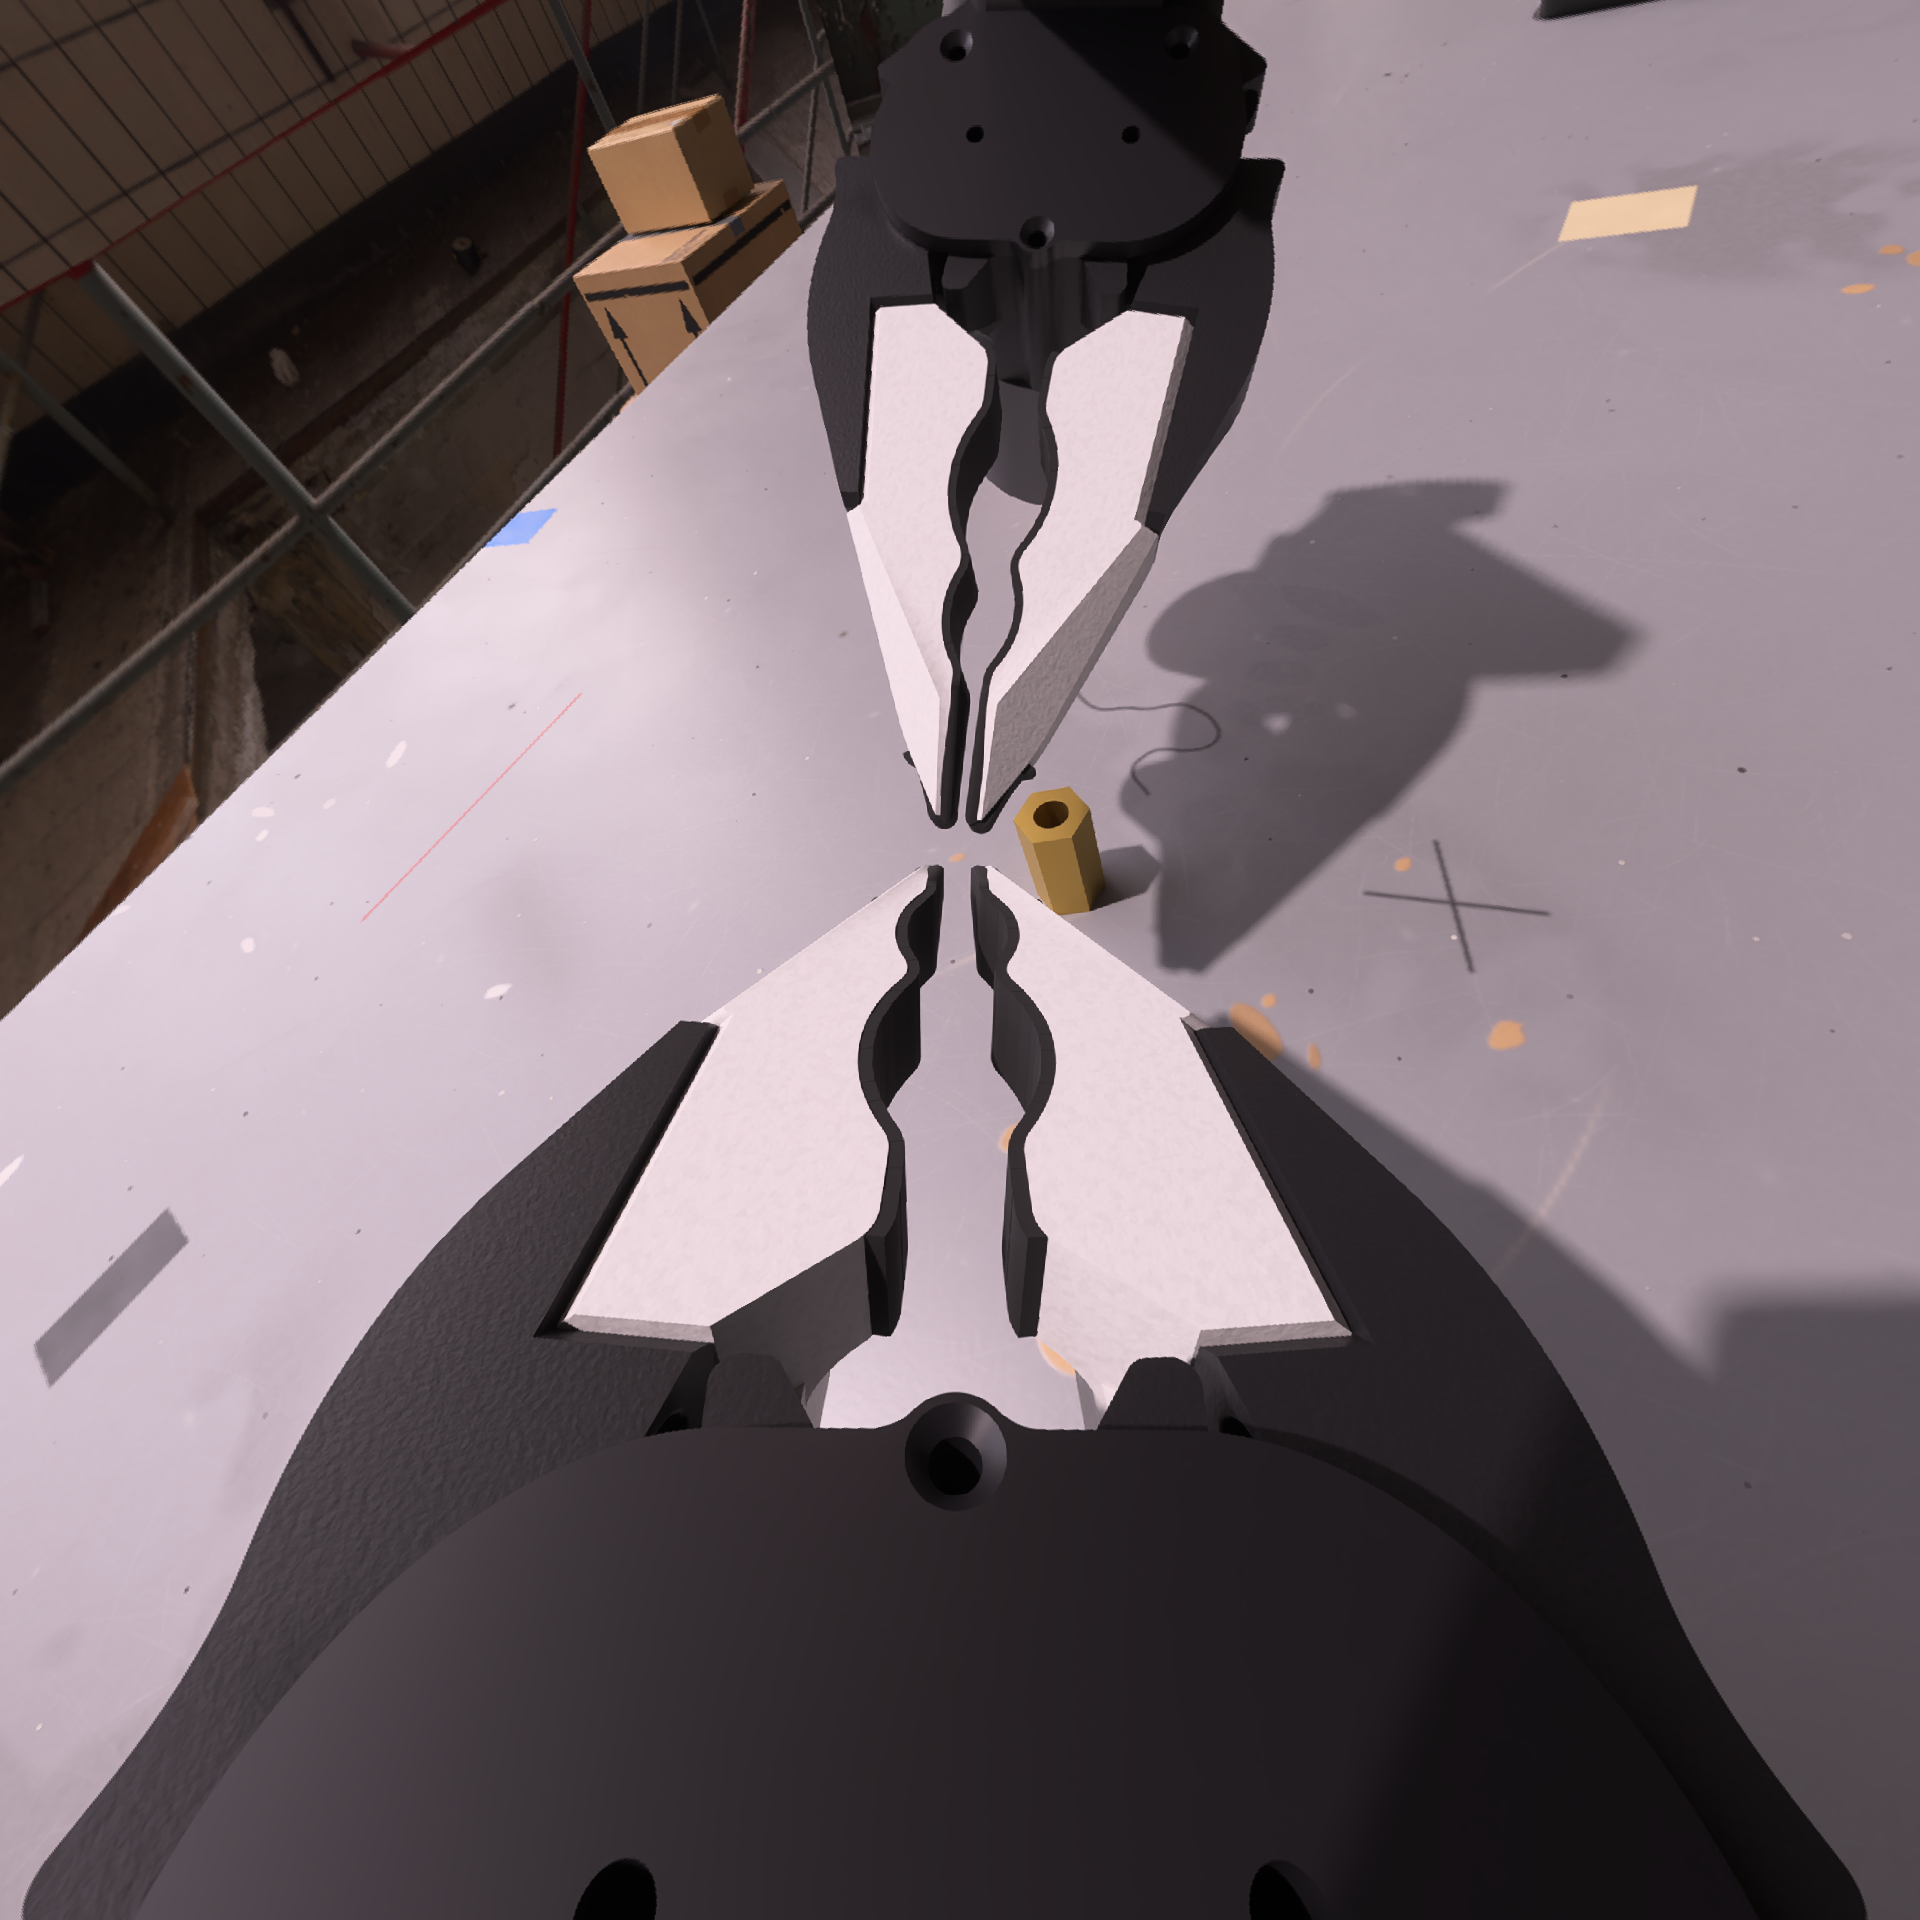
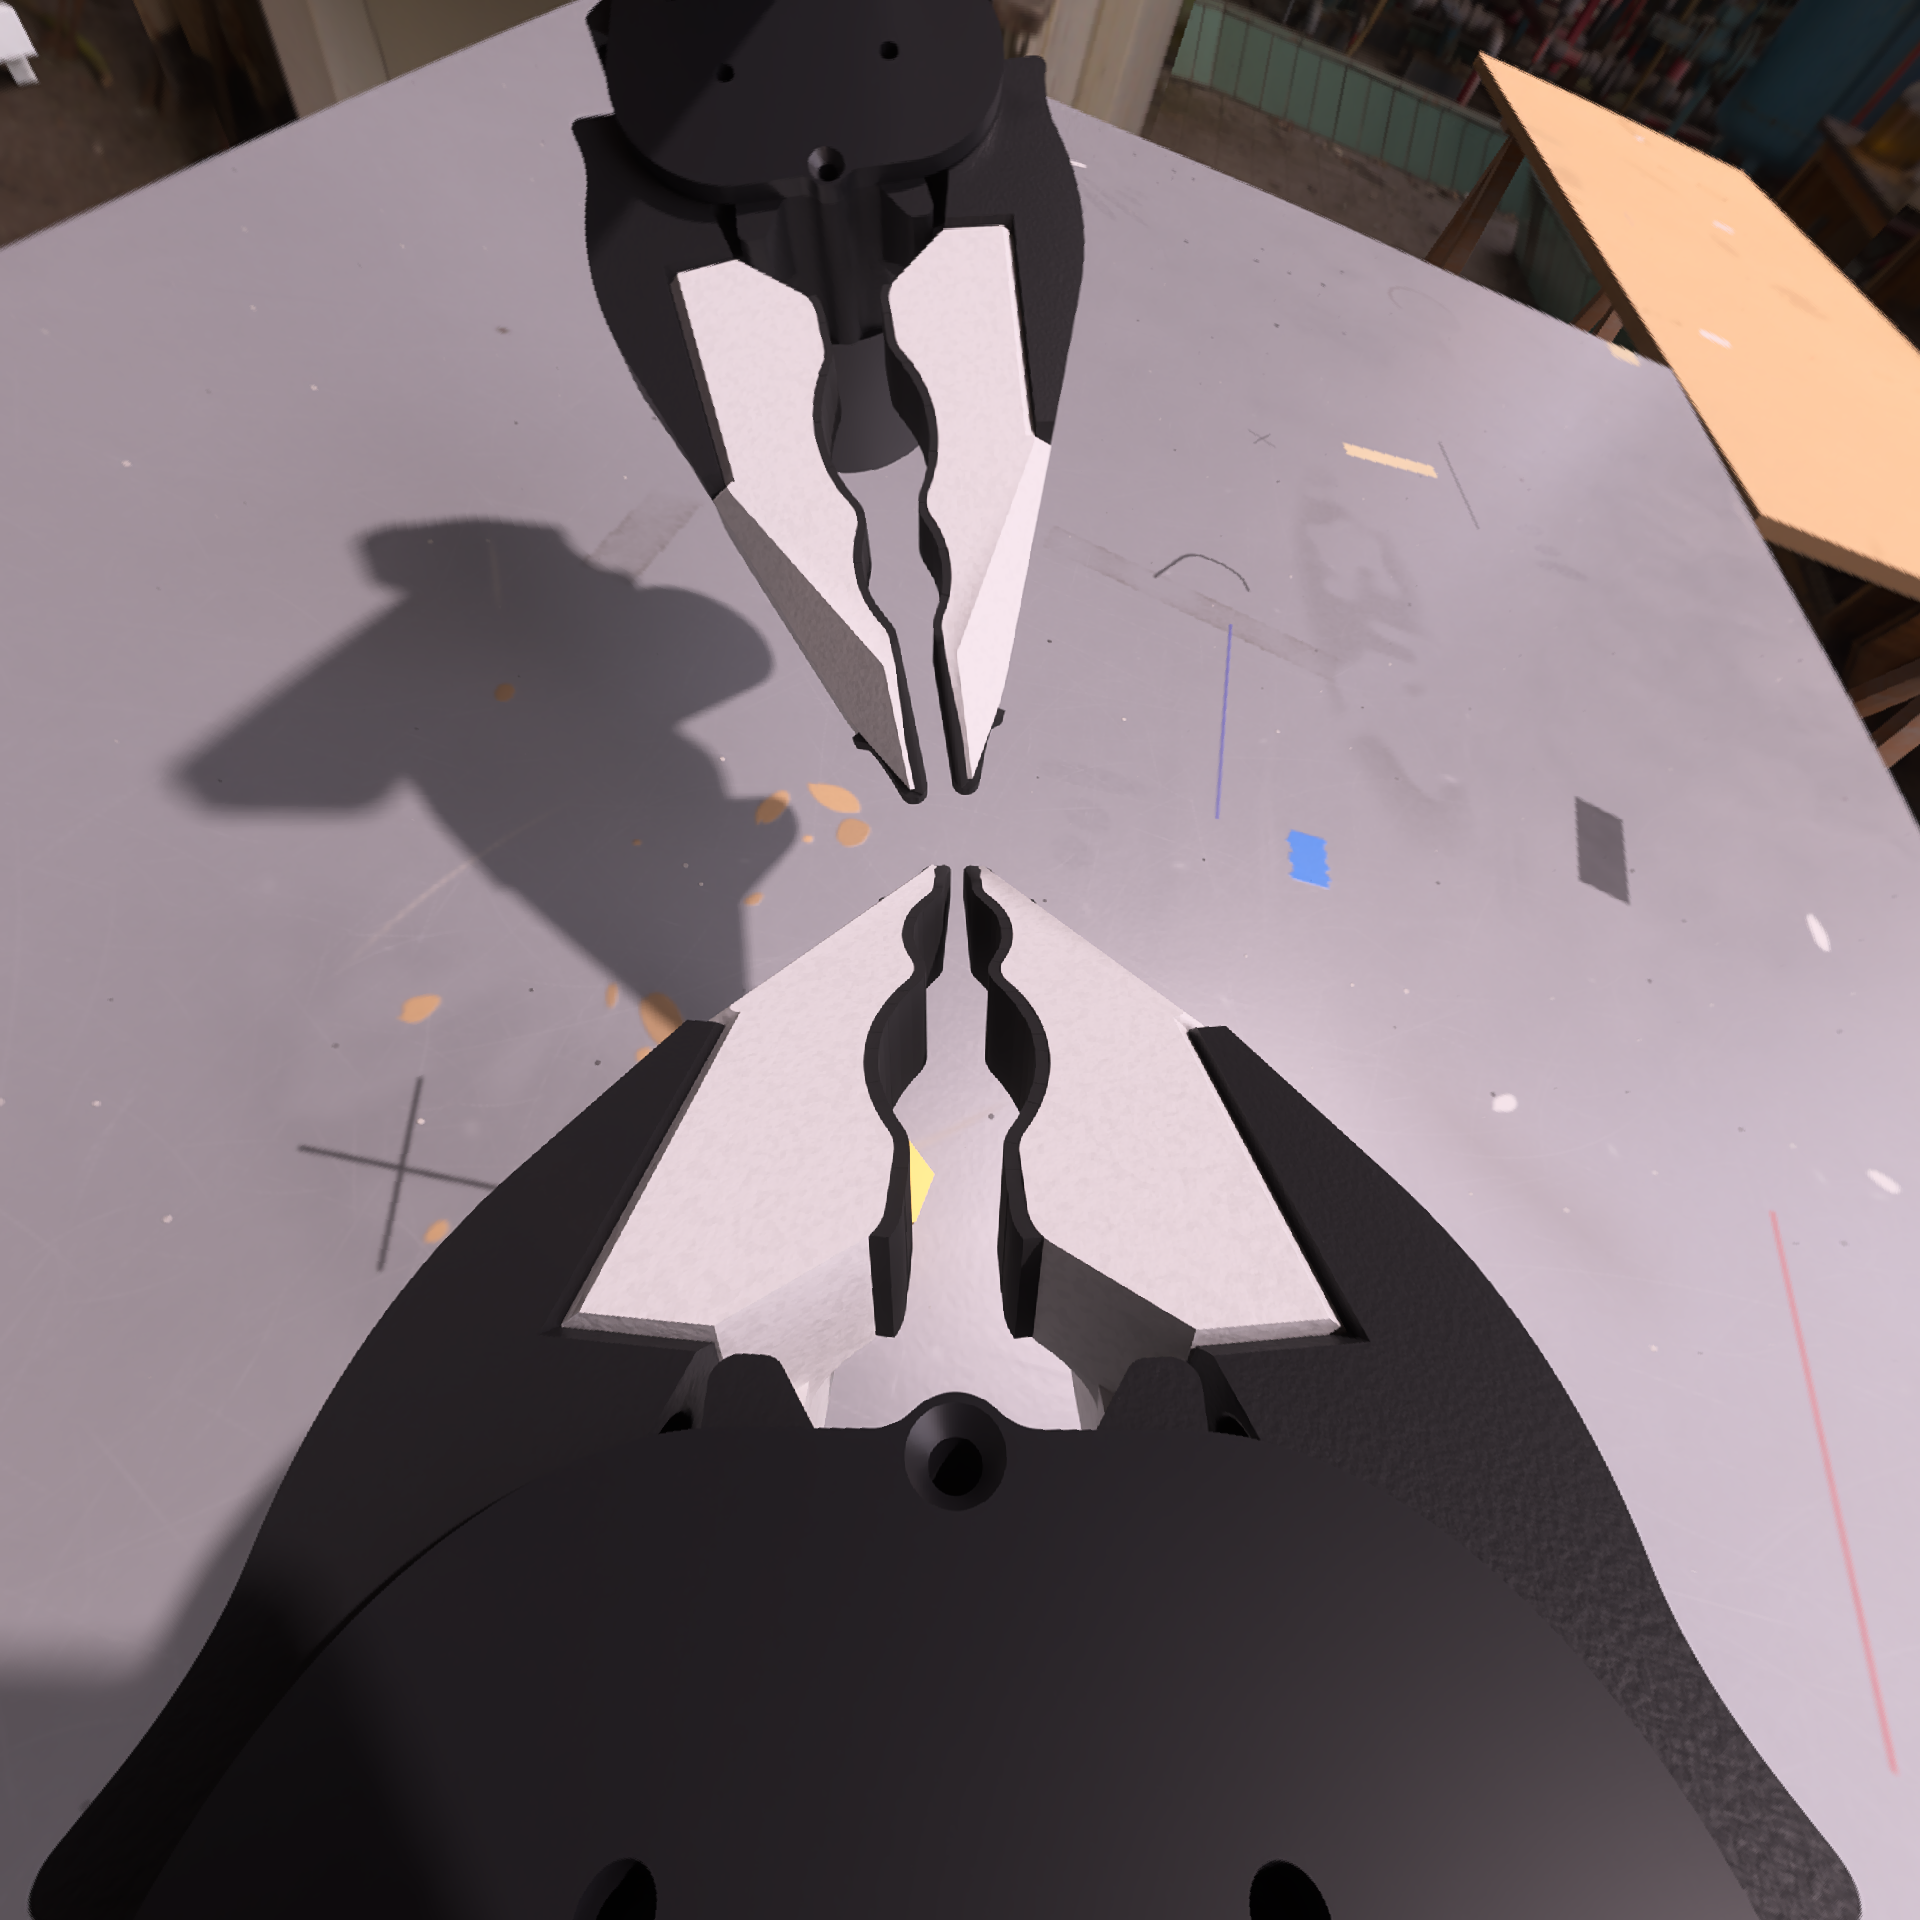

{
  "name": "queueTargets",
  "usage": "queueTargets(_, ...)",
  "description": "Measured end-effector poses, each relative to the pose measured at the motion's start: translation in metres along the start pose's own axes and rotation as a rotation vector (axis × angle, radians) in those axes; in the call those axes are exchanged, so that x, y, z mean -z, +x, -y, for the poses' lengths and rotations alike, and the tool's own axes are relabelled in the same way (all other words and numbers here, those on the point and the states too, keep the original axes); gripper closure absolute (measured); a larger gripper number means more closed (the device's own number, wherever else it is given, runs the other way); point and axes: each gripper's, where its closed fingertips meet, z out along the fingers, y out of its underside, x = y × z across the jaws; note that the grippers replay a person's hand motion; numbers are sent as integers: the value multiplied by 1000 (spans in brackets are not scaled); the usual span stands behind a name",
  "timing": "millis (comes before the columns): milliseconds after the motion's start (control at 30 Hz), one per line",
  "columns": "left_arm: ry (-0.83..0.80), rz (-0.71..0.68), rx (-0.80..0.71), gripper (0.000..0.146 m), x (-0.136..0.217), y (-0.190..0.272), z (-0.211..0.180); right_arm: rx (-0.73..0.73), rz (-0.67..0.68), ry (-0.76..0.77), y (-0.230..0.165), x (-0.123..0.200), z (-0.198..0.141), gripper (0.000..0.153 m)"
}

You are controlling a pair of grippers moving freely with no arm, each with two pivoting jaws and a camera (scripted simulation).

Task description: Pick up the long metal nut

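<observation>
The brass hexagonal long nut (image 1: 1060,850) stands upright on the grey worktop (image 1: 520,935), just beside the tips of both tongs. The left tongs (image 1: 957,878) and the right tongs (image 2: 957,876) face tip to tip, each nearly pressed together and pinching nothing, so neither is yet aligned for grasping.

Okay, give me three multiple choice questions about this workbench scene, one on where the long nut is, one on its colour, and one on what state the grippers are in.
1. Where does the long metal nut stand in the left wrist view?
A. Between the left gripper's fingertips
B. On the table, right of the fingertips
C. On the cardboard boxes

2. What colour is it?
A. Brass yellow
B. Blue
C. Red

3. What state are the left gripper and right gripper in?
A. Both wide open
B. One clamps the nut
C. Both nearly shut, holding nothing

Answers: 1 B, it stands upright on the grey top beside the tips. 2 A, its hexagonal sides are yellow. 3 C, only slim gaps show and the nut stands free.
</observation>
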Motion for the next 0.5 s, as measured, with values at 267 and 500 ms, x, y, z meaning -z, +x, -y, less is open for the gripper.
queueTargets(267,5,55,163,143,3,-10,-8,-80,-83,-30,12,8,-7,137)
queueTargets(500,-124,89,385,144,-1,-5,-43,-184,-134,-244,-12,24,-51,122)
